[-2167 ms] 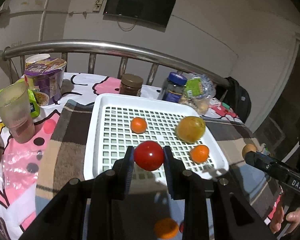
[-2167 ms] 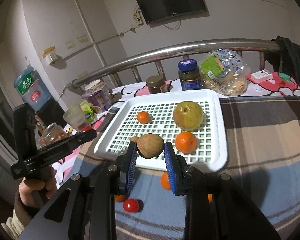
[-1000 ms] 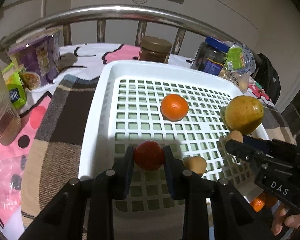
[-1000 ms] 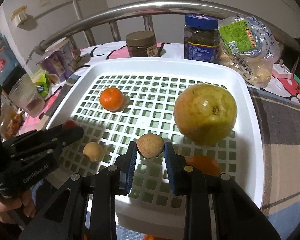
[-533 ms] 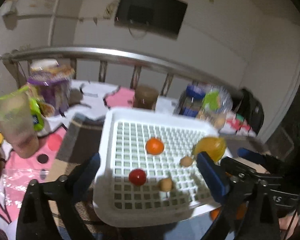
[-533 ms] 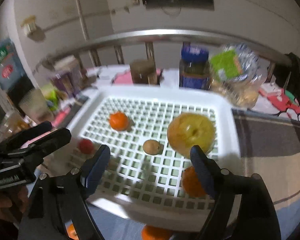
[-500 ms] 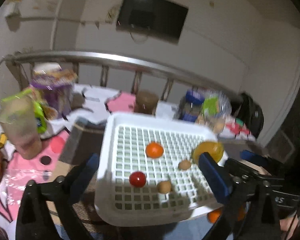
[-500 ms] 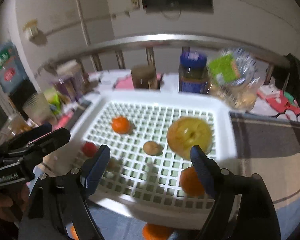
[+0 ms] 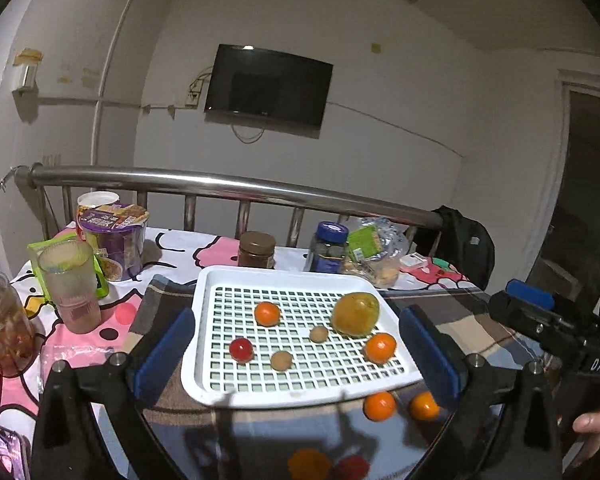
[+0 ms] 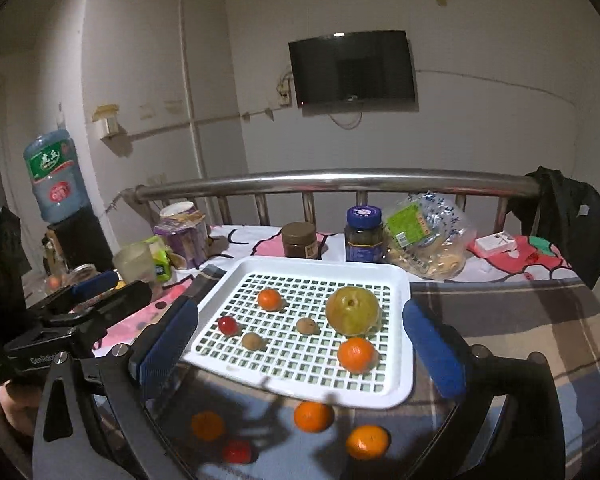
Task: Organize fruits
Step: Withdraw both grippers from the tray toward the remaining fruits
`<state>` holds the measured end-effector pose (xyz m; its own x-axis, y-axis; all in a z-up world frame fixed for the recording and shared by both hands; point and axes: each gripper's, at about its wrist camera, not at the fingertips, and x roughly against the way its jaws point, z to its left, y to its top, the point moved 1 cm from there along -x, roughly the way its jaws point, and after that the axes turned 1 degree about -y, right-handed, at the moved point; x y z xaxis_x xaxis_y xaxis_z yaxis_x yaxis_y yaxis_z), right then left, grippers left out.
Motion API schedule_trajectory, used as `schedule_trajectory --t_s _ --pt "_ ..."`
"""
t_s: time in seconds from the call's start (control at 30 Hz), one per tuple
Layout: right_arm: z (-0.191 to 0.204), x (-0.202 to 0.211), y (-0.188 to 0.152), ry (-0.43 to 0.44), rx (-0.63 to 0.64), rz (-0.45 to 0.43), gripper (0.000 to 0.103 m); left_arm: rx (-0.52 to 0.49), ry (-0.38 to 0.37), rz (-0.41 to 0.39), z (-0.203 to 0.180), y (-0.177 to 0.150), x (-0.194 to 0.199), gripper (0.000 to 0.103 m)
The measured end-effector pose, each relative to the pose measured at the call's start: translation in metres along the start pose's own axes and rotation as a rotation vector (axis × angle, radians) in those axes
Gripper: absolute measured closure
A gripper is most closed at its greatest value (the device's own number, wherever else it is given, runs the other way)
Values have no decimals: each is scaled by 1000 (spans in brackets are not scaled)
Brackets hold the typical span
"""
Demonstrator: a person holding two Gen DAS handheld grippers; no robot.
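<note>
A white slotted tray (image 9: pixel 284 274) lies on the plaid cloth and holds a pear (image 9: pixel 355 314), two oranges (image 9: pixel 267 313), a red tomato (image 9: pixel 241 349) and two small brown fruits (image 9: pixel 319 334). My left gripper (image 9: pixel 296 320) hovers above the tray's near side, open wide and empty. In the right wrist view the same tray (image 10: pixel 320 264) and a brown fruit (image 10: pixel 306 325) lie beyond my right gripper (image 10: pixel 300 316), whose jaws are opening with nothing between them. In front of the tray, three oranges (image 10: pixel 314 416) and a tomato (image 10: pixel 236 451) lie on the cloth.
Behind the tray stand a brown jar (image 9: pixel 256 250), a blue-lidded jar (image 9: pixel 329 248) and a snack bag (image 9: pixel 376 254), under a steel rail (image 9: pixel 228 184). A cup (image 9: pixel 72 284), a noodle tub (image 9: pixel 114 240) and a glass jar (image 9: pixel 2 328) are at the left.
Both grippers let go: the tomato and the brown fruit now lie in the tray. Both opened wide and drew back and up from it.
</note>
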<state>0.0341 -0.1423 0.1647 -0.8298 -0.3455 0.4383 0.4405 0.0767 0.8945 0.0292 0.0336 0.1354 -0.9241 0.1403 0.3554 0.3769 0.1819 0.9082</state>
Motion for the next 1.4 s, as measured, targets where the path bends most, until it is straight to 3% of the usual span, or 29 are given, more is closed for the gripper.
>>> schedule_trajectory --t_s 0.17,0.47,0.73,1.4 --pt "-5 22 -13 1 -17 -19 0 -32 -16 4 -10 -12 13 0" --pt "-18 33 -39 -34 -37 -16 0 -56 -41 88 -18 -39 9 0" --pt "-34 27 -64 -56 -70 39 0 -78 -54 170 -20 -64 1 0" --pt "-52 -19 -113 -86 -96 247 0 19 -59 396 3 -107 -39 2"
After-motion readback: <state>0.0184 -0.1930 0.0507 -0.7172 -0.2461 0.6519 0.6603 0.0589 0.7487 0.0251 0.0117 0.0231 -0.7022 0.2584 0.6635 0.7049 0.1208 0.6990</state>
